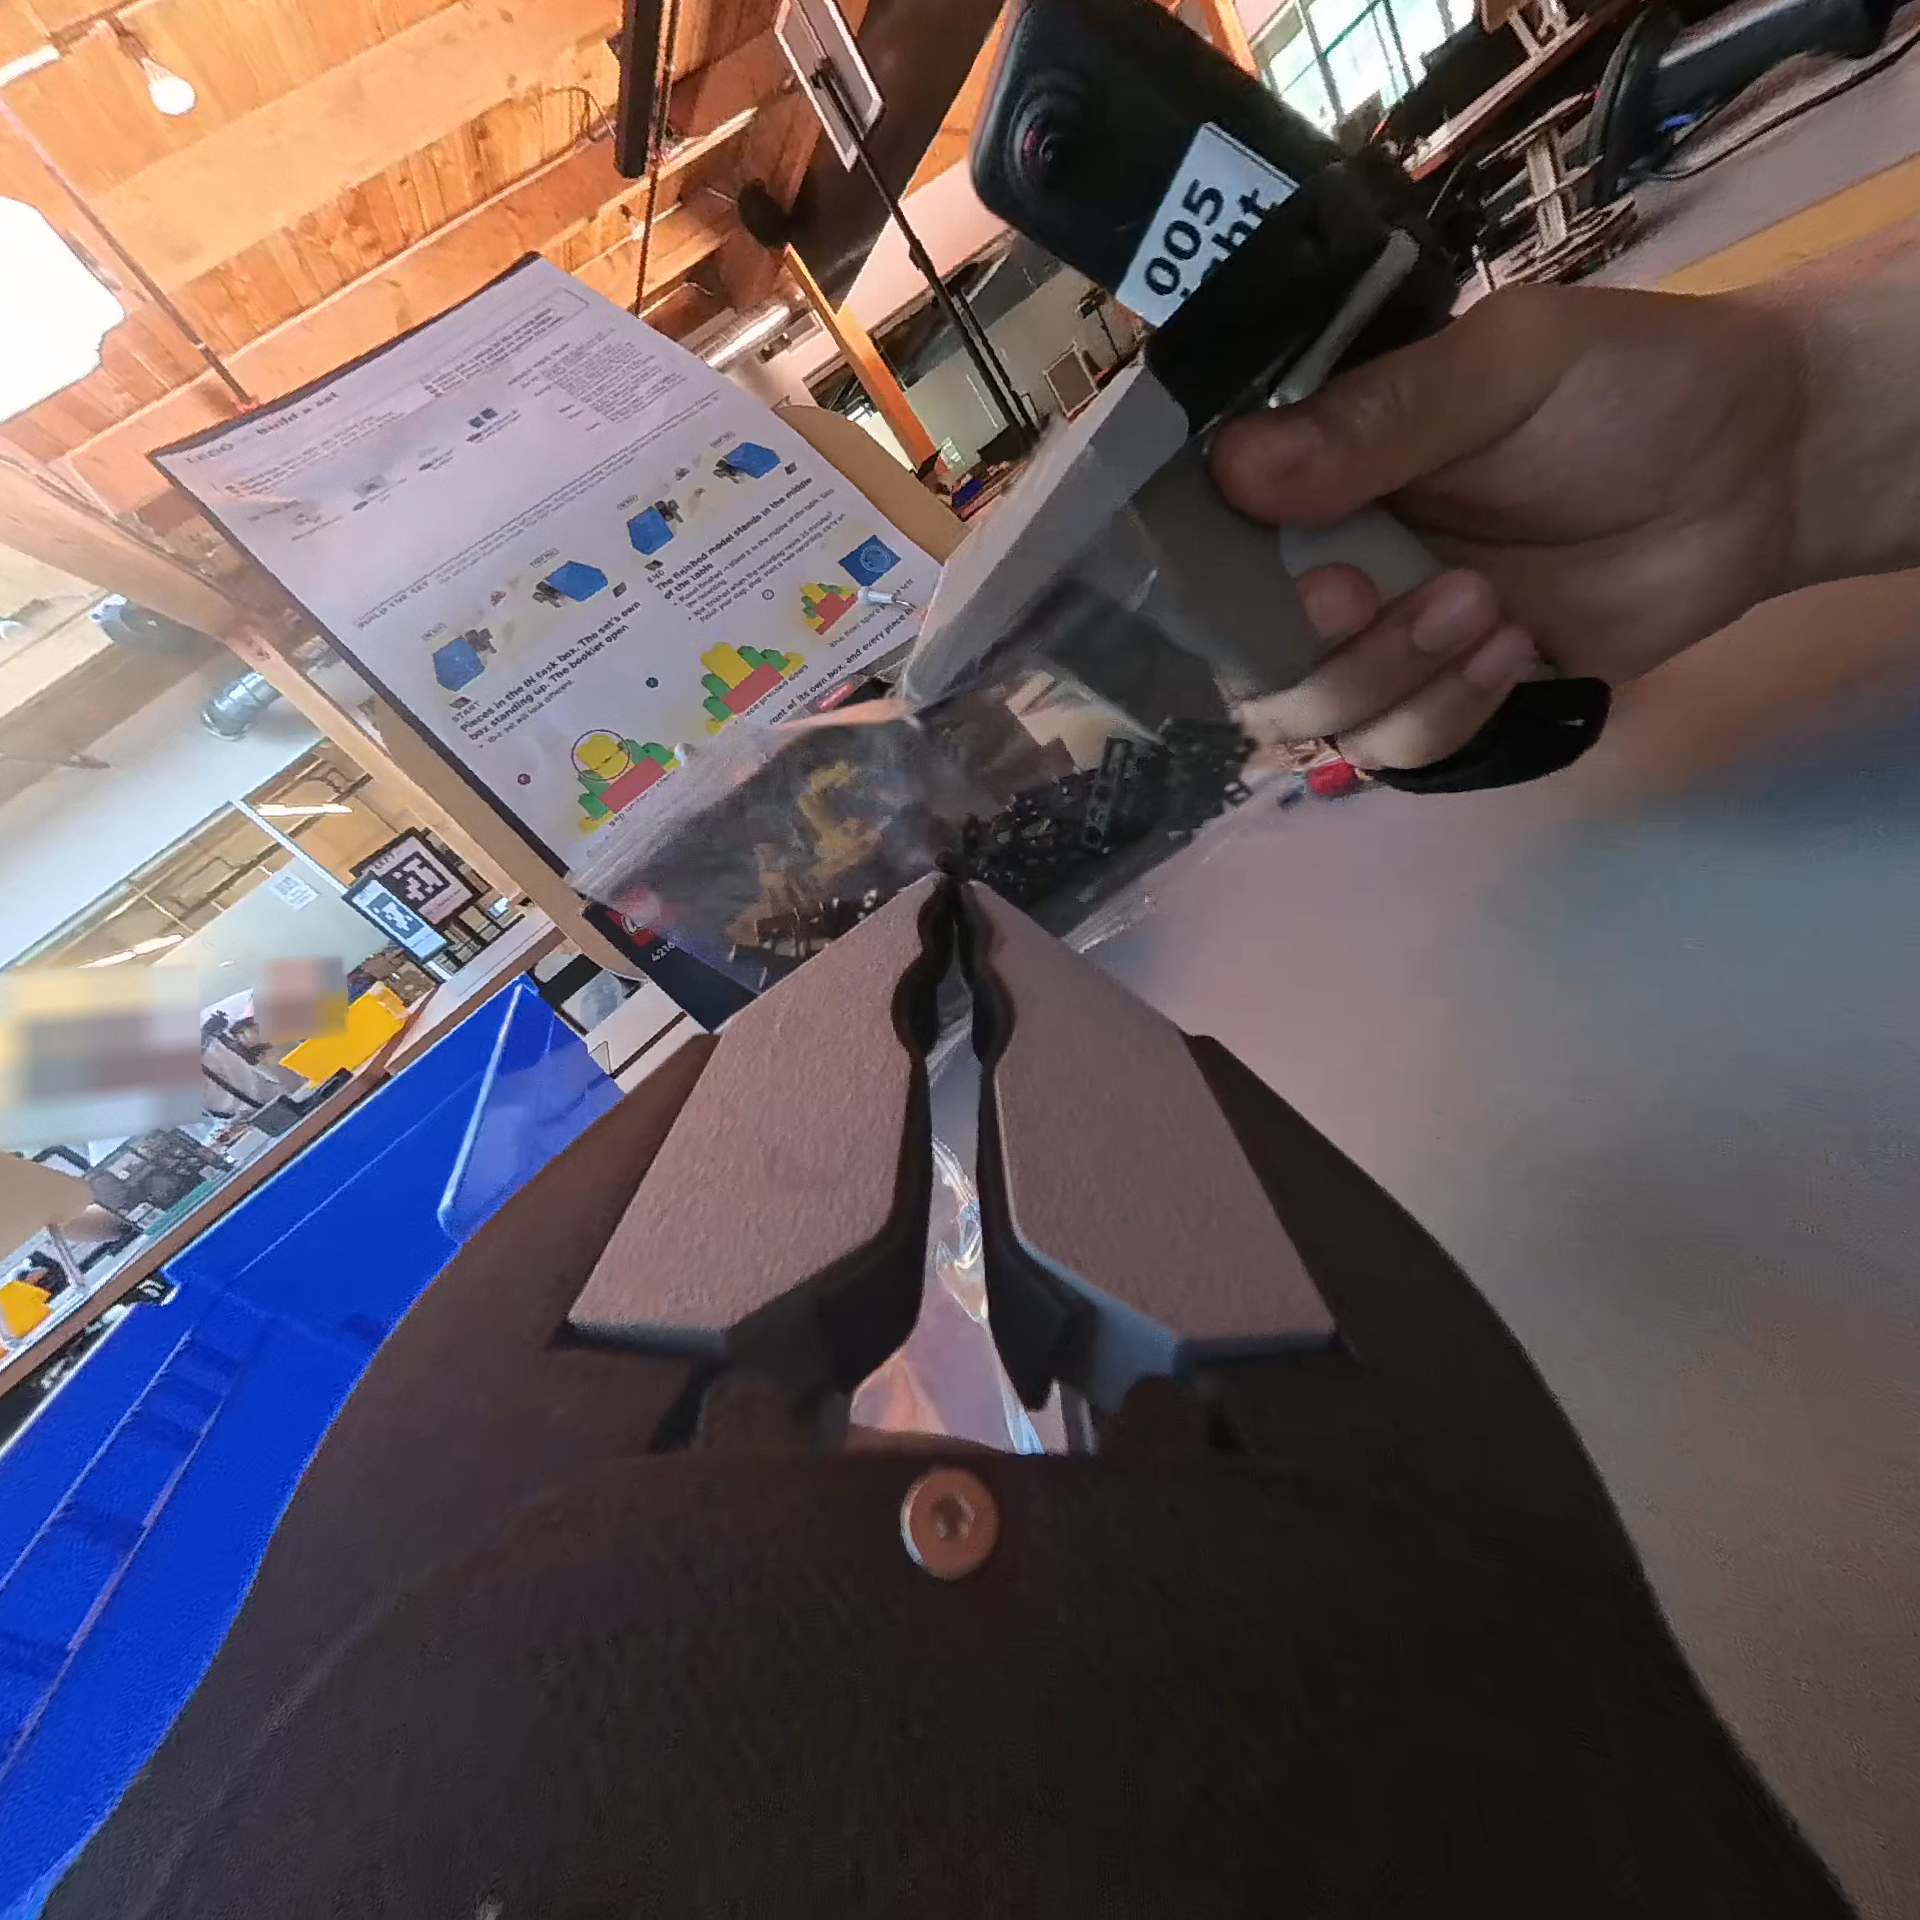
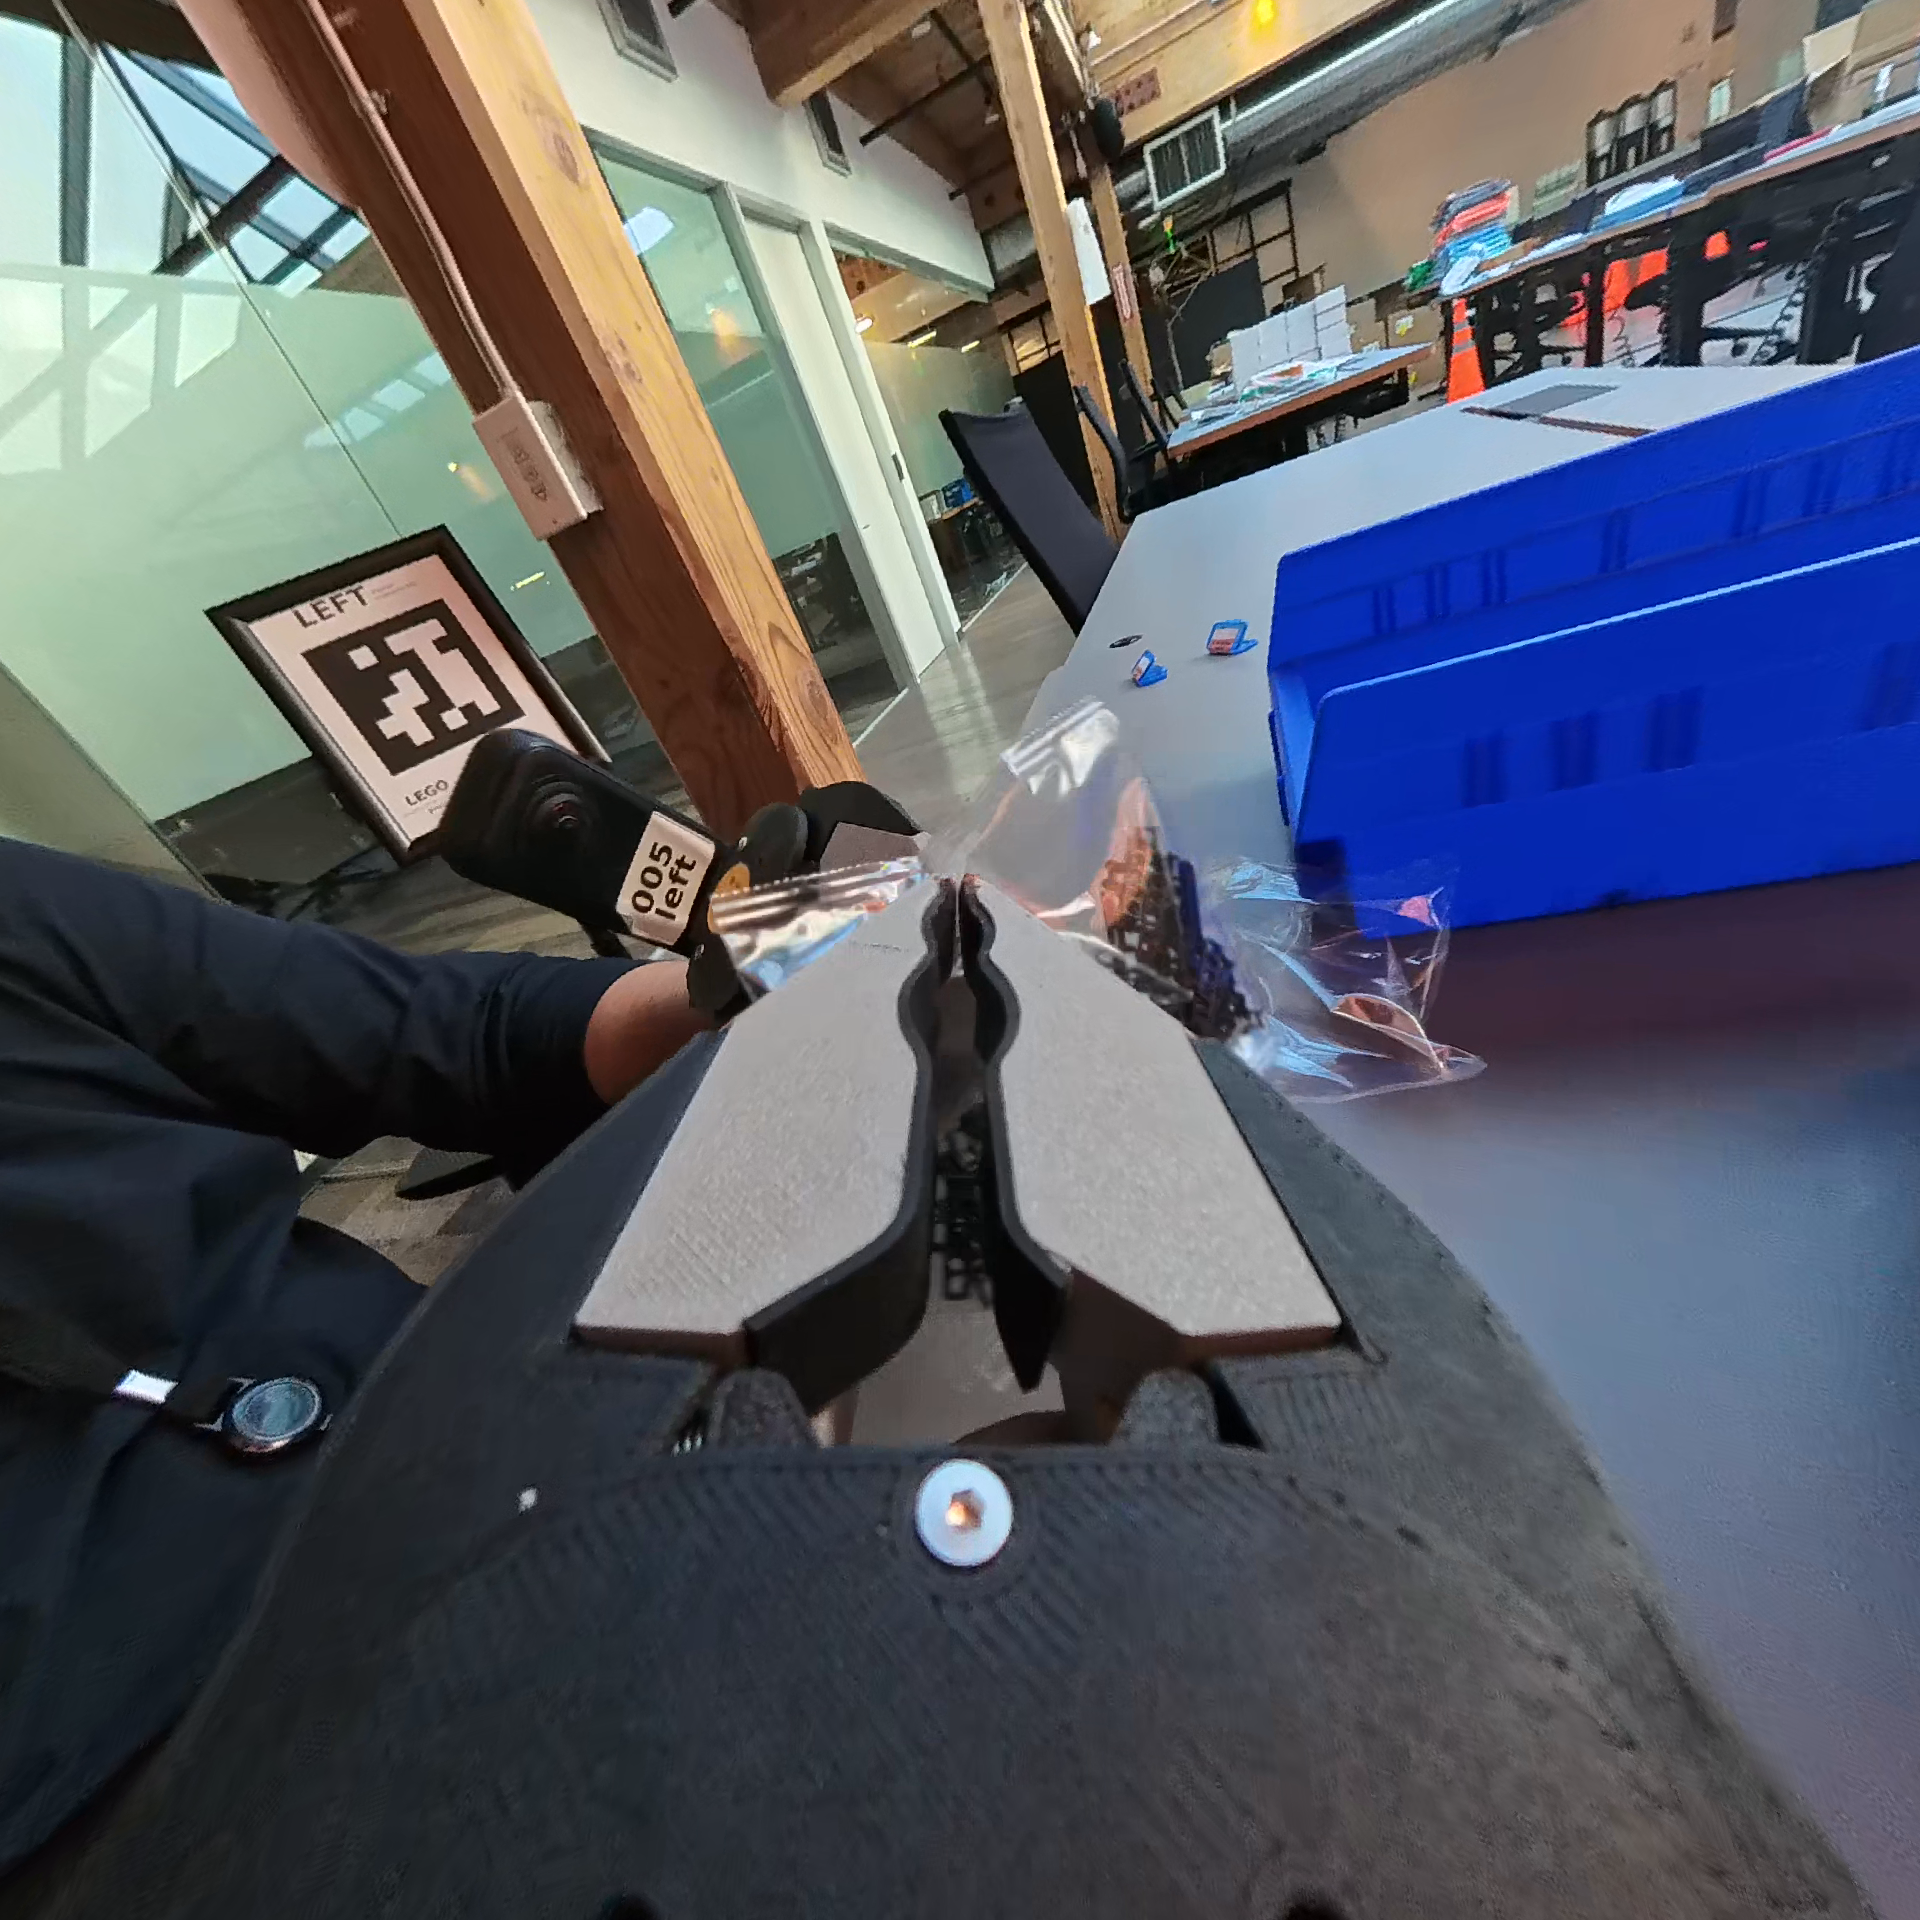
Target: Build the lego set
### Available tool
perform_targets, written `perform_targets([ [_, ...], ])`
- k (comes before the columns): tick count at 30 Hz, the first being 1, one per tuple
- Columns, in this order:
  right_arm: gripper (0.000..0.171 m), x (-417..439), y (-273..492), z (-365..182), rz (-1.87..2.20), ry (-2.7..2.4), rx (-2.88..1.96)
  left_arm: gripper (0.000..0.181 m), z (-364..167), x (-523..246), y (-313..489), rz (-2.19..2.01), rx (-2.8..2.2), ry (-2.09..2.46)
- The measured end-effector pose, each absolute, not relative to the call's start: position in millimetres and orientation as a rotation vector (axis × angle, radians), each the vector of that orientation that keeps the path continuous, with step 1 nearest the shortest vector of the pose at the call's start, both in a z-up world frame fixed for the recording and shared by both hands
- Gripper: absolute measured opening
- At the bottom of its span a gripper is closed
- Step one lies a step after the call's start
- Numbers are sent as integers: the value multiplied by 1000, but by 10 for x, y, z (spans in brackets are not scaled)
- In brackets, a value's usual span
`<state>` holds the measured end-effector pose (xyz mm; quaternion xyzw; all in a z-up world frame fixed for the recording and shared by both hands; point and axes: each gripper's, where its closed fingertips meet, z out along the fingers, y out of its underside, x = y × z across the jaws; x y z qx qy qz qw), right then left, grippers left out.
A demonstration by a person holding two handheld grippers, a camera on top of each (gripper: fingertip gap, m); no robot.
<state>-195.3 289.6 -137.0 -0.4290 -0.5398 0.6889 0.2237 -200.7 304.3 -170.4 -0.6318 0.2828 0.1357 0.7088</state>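
Observation:
A clear plastic bag (image 1: 821, 821) of black and yellow lego pieces hangs between both grippers over the grey table (image 1: 1507, 1039). My left gripper (image 1: 951, 891) is shut on one edge of the bag. My right gripper (image 2: 954, 883) is shut on the bag (image 2: 1330, 966) too, and black pieces show through the plastic. In the left wrist view the right gripper (image 1: 920, 691) comes in from the upper right, held by a hand. In the right wrist view the left gripper (image 2: 883, 852) pinches the bag from the left.
A printed instruction sheet (image 1: 561, 540) stands behind the bag. A blue bin (image 2: 1610, 675) sits on the table (image 2: 1662, 1247), also in the left wrist view (image 1: 260, 1299). Two small blue pieces (image 2: 1148, 668) lie beyond the bag. A wooden post (image 2: 623, 468) stands off the table. Both grippers' tips are close together, under 4 cm apart.

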Motion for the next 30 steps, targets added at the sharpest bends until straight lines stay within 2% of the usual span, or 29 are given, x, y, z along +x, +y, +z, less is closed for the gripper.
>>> perform_targets([
  [5,0,-1967,2945,-1384,1898,-1471,-1209,0,-1674,-2047,3044,262,-1409,594],
  [10,0,-1989,2948,-1415,1879,-1474,-1227,23,-1713,-2032,3060,234,-1448,603],
  [16,0,-2001,2923,-1452,1877,-1493,-1240,41,-1749,-2020,3084,197,-1495,596],
  [19,0,-2021,2923,-1479,1867,-1494,-1251,45,-1735,-1997,3076,100,-1518,569],
  [23,0,-2041,2866,-1505,1876,-1513,-1249,40,-1684,-2006,3057,-34,-1520,513],
  [30,0,-2036,2758,-1532,1934,-1556,-1236,8,-1650,-1944,2997,-178,-1505,514],
])
